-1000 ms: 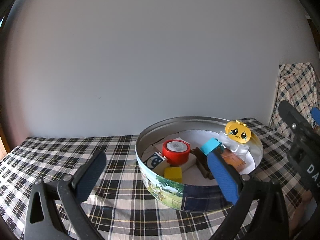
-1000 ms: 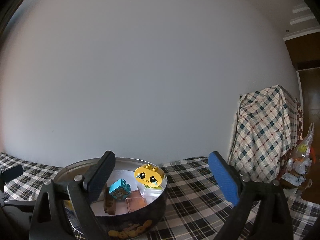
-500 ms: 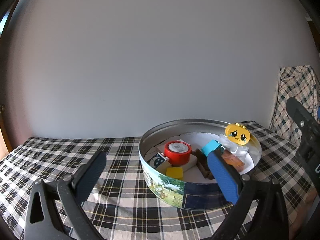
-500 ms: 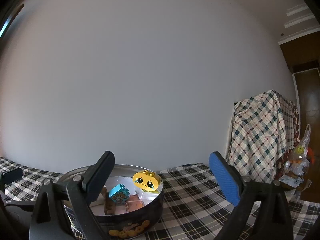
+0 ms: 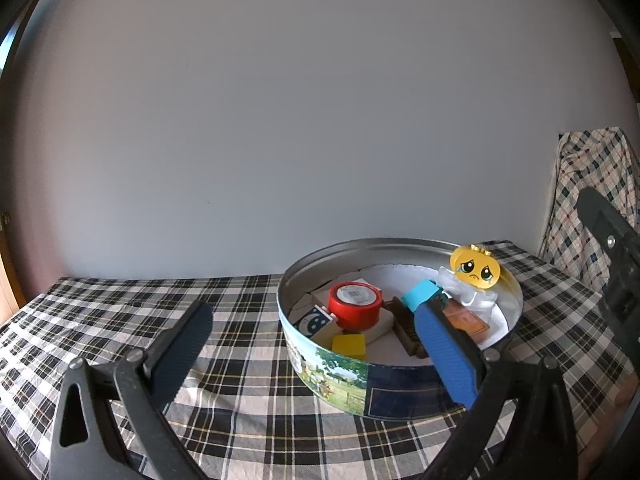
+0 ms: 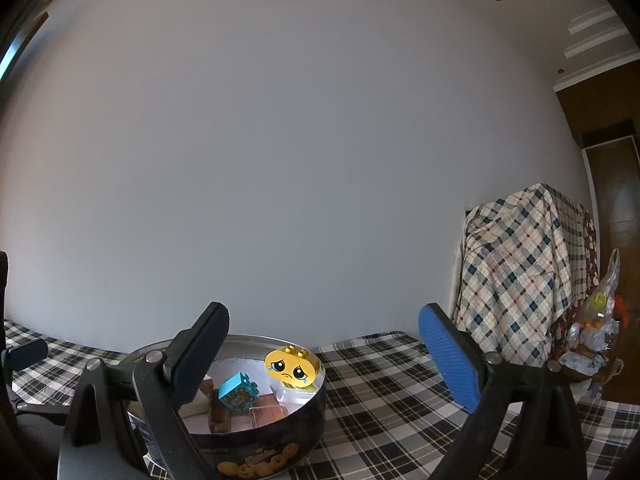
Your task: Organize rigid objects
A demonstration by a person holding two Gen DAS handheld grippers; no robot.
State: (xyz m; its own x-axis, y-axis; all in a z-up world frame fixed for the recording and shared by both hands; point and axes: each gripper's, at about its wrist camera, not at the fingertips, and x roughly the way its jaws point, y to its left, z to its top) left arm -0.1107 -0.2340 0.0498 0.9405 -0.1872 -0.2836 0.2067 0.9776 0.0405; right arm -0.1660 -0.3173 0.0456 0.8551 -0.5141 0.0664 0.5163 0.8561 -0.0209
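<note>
A round metal tin [image 5: 360,384] [image 6: 280,436] stands on the checked tablecloth. It holds a red round box [image 5: 355,308], a yellow cube [image 5: 349,345], a moon block [image 5: 316,320], a teal bear block [image 5: 421,294] [image 6: 238,394], a brown comb [image 6: 220,412] and a yellow sad-face brick [image 5: 475,267] [image 6: 293,368] leaning at the rim. My left gripper [image 5: 312,352] is open and empty, held back above the tin's near wall. My right gripper [image 6: 324,352] is open and empty, raised over the tin's right side.
The checked cloth [image 5: 120,312] covers the table up to a plain grey wall. A chair draped in plaid fabric [image 6: 524,280] stands at the right, with a crinkled plastic bag [image 6: 592,332] beside it. The right gripper's black body [image 5: 612,280] shows at the left wrist view's right edge.
Both grippers have pulled back and risen a little from the tin, which now looks smaller and lower in each view. The objects inside have not moved.
</note>
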